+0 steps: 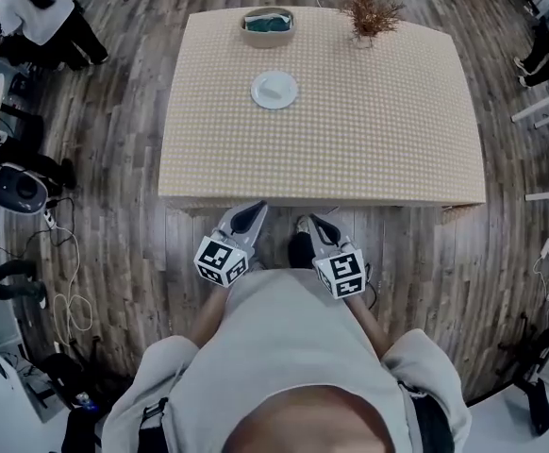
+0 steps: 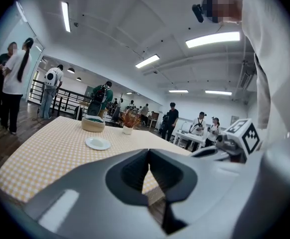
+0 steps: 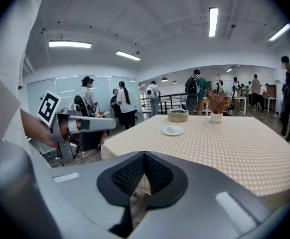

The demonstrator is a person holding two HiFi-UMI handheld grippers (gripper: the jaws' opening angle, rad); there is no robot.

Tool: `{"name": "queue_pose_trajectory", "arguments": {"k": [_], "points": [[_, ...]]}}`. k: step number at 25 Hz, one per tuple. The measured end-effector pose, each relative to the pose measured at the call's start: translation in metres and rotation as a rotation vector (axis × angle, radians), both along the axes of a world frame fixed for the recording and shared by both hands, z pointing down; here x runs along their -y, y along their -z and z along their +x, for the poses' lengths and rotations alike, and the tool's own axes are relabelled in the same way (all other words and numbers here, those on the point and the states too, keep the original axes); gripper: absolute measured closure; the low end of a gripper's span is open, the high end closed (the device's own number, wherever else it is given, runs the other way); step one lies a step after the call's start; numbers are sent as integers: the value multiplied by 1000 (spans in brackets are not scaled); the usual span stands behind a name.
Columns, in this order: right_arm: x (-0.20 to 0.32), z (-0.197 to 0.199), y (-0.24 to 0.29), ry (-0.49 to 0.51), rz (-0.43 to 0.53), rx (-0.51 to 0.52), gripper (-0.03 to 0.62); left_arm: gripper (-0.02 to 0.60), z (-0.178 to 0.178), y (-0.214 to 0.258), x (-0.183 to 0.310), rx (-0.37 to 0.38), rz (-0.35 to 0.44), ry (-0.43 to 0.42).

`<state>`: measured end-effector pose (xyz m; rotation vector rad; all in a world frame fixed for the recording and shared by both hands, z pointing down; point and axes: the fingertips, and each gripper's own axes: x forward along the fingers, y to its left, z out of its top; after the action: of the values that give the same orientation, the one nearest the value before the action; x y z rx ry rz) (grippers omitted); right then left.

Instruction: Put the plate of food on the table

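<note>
**Plate (image 1: 274, 90) on the table (image 1: 378, 140), both tongs shut**

The left tongs (image 1: 247, 217) and right tongs (image 1: 323, 226) are side by side just short of the table's near edge, over the floor, with their tips pointing towards it. Each has its jaws together, with nothing between them. The plate lies on the table towards the far side, well apart from both. Behind it stand a basket (image 1: 268, 25) and a dried plant (image 1: 369, 15) in a pot.
</note>
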<state>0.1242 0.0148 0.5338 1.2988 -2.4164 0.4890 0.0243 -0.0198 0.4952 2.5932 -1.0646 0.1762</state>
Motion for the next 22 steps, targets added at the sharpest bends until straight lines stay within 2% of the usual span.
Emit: {"name": "queue_pose_trajectory", "arguments": {"k": [7, 11, 16, 22], "points": [[-69, -60, -12, -60, -22, 3, 596, 572, -67, -13, -68, -8, -23, -7], [-96, -83, -14, -97, -17, -8, 595, 572, -93, -19, -98, -20, -22, -19], [-119, -97, -2, -125, 5, -21, 597, 571, -106, -15, -132, -38, -22, -39], [-125, -97, 13, -115, 33, -26, 596, 572, -105, -6, -145, -46, -7, -28]]}}
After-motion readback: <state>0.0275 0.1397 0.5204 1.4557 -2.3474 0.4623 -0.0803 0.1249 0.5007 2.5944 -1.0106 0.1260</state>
